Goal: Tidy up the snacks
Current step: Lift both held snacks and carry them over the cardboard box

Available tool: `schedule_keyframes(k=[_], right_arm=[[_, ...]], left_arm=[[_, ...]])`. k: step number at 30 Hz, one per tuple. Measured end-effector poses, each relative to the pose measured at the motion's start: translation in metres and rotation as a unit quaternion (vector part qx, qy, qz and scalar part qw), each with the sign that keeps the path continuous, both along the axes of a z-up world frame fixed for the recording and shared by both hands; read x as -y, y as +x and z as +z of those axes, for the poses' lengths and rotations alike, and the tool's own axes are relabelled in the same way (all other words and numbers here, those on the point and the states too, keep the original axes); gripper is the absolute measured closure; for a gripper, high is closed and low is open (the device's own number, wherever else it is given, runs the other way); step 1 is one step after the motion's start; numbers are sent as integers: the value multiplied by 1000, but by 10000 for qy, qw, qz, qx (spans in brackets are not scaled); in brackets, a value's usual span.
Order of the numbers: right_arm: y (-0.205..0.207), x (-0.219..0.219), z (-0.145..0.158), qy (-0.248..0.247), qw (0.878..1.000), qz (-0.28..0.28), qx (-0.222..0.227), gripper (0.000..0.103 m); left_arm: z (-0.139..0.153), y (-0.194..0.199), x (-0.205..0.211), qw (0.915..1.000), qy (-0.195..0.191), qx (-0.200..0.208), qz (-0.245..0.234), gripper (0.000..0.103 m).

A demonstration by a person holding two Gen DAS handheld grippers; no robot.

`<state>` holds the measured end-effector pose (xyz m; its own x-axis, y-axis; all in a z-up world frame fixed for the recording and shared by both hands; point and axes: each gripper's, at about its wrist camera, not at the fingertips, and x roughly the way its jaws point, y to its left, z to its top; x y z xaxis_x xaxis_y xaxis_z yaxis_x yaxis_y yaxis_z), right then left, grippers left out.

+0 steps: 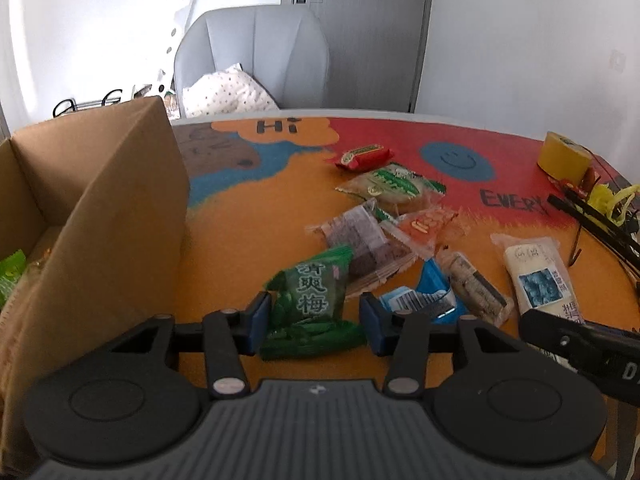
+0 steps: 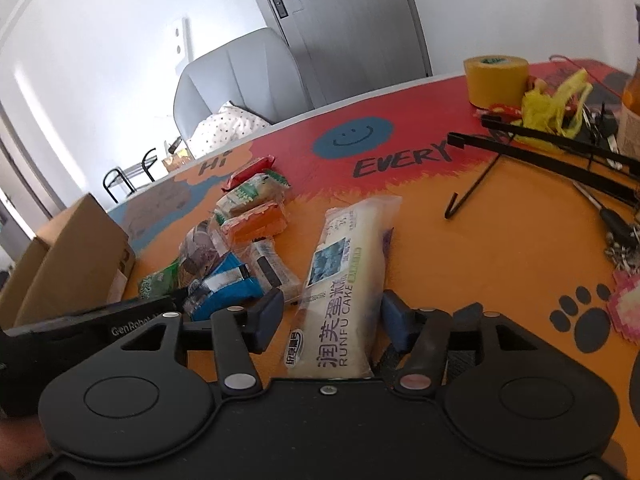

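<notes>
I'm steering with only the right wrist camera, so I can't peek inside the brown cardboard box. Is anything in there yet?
Observer: Yes, a light green snack packet already lies inside the brown cardboard box.
Operator: And what is the left hand-held gripper going for?
Observer: A dark green plum candy packet lies on the table between the fingers of the left hand-held gripper.
</notes>
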<state>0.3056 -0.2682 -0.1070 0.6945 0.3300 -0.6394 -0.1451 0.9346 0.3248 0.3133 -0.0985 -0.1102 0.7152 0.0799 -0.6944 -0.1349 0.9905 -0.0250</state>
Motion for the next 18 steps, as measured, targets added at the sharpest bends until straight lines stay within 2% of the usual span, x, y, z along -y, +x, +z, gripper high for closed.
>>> schedule_keyframes(k=[2,3,4,10,18], right_arm=[[-1,-2,0,-145,9999,26,46,53],[-1,-3,0,-225,9997,13,57,65],[-1,-2,0,-241,9997,12,56,70],[-8,5,5,-58,9999,-10,99,80],[-20,4,21,136,9995,40,286,84]], left_arm=[[1,0,-1,10000,-89,15,0,63],[3,-1,-2,9999,-117,31,-11,66],[4,-2,-2,9999,-137,58,-26,67],[15,-10,2,9994,-230,187,-195,68],[35,-24,-2,9981,-414,317,-316,68]])
